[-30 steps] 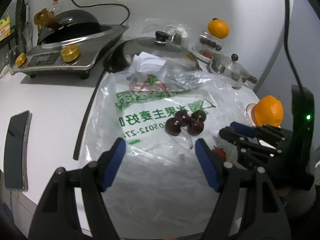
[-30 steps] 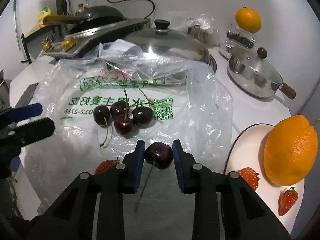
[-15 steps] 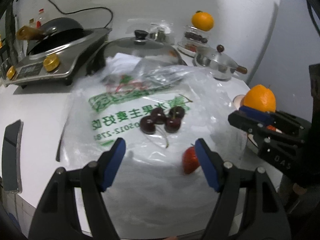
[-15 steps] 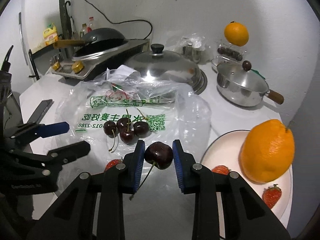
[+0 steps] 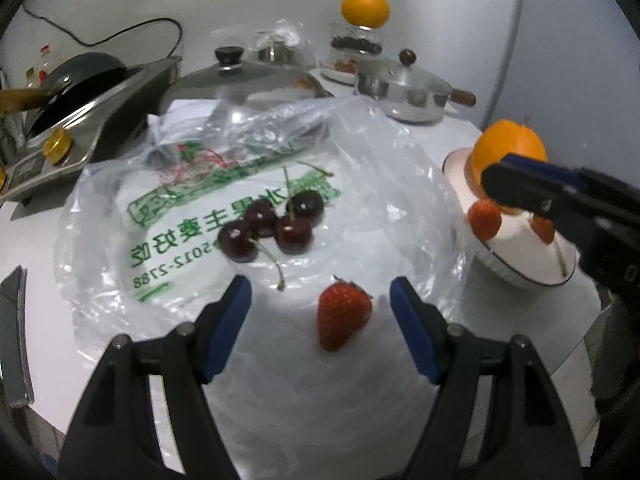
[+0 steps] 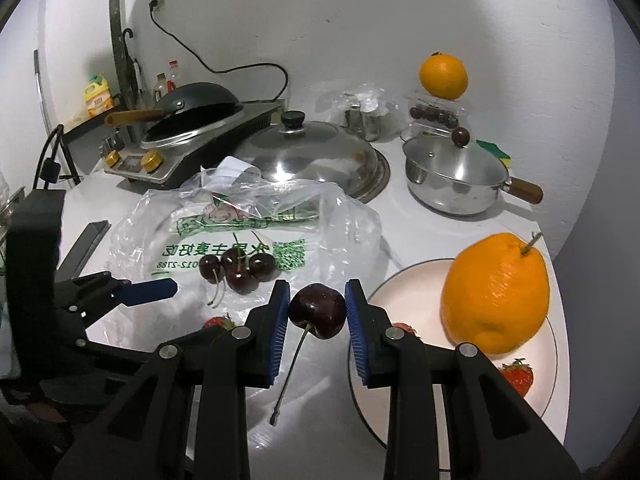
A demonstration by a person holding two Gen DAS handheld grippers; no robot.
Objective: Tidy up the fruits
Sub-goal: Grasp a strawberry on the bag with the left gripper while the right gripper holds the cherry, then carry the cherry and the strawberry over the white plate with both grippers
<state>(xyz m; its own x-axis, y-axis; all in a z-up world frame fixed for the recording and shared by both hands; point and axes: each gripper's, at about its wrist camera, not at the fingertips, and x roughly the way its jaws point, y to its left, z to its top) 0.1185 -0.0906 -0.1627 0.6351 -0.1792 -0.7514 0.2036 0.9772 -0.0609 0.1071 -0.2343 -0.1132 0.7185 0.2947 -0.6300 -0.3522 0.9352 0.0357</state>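
My right gripper [image 6: 317, 307] is shut on a dark cherry [image 6: 317, 310], held in the air by the left rim of the white plate [image 6: 412, 280]. The plate holds a large orange [image 6: 494, 292] and strawberries [image 6: 517, 376]. My left gripper [image 5: 320, 300] is open, with a strawberry [image 5: 343, 316] lying on the plastic bag [image 5: 380, 184] between its fingers. Several cherries [image 5: 272, 228] lie in a cluster further back on the bag. In the left wrist view the right gripper [image 5: 532, 192] hangs over the plate [image 5: 520, 256].
A steel pot lid [image 6: 312, 156], a lidded saucepan [image 6: 456, 176], an induction cooker with a wok [image 6: 188, 136] and a jar topped by an orange [image 6: 443, 76] stand behind. A phone [image 5: 14, 332] lies at the left edge.
My right gripper has lifted the cherry and carried it right, over toward the plate. My left gripper has shifted so the strawberry now lies between its open fingers.
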